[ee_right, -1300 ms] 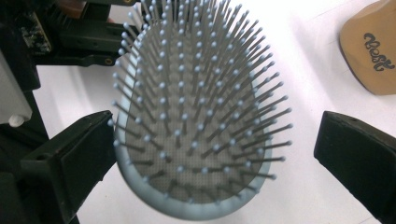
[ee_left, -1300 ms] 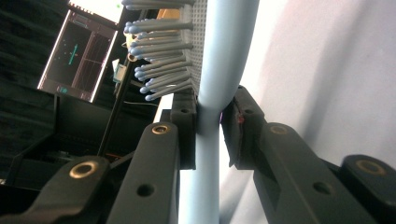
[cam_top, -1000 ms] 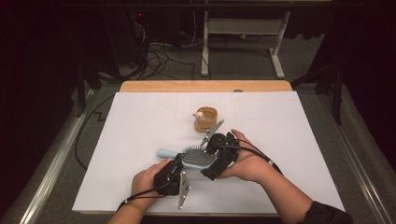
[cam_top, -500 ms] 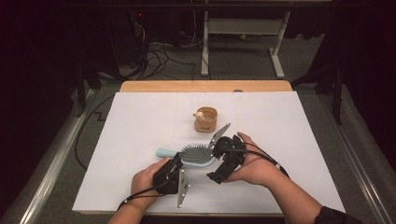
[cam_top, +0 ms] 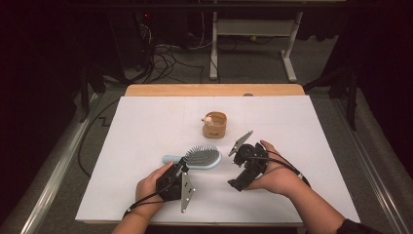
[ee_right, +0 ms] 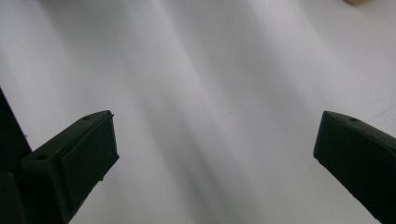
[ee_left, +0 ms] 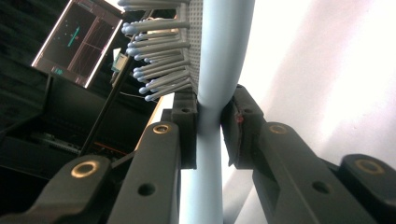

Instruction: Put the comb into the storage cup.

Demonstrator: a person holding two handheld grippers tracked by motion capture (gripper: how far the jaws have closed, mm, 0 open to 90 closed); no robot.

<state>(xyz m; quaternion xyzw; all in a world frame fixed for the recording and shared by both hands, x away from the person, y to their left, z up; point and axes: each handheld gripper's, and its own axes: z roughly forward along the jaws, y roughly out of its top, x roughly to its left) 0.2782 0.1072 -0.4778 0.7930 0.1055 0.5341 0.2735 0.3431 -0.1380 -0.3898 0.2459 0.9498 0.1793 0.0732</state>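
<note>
Two claws work over my white counter point(cam_top: 146, 126), which takes up most of the high view, with a wooden edge along its far side. Near the middle of the sheet, towards my side, lies the hairbrush point(cam_top: 199, 158): a pale blue paddle brush with an oval head, grey bristles with rounded tips standing up from a dotted pad, and a slim handle running out to the left. Beyond it, well apart, stands a small round wooden holder point(cam_top: 215, 125) with a little pale figure perched on its rim.

My left claw point(cam_top: 181, 165) comes in from the near edge and is clamped on the brush. In the left gripper view the hairbrush point(ee_left: 219, 60) runs straight up between the two black jaws, and both pads press on the narrow neck just below the head, bristles point(ee_left: 159, 65) pointing off to the left. Its grey plate hangs towards me.

My right claw point(cam_top: 235, 182) sits to the right of the brush, near it but clear of it. In the right gripper view its jaws stand wide apart with bare white sheet between them, holding nothing and touching nothing that I can see.
</note>
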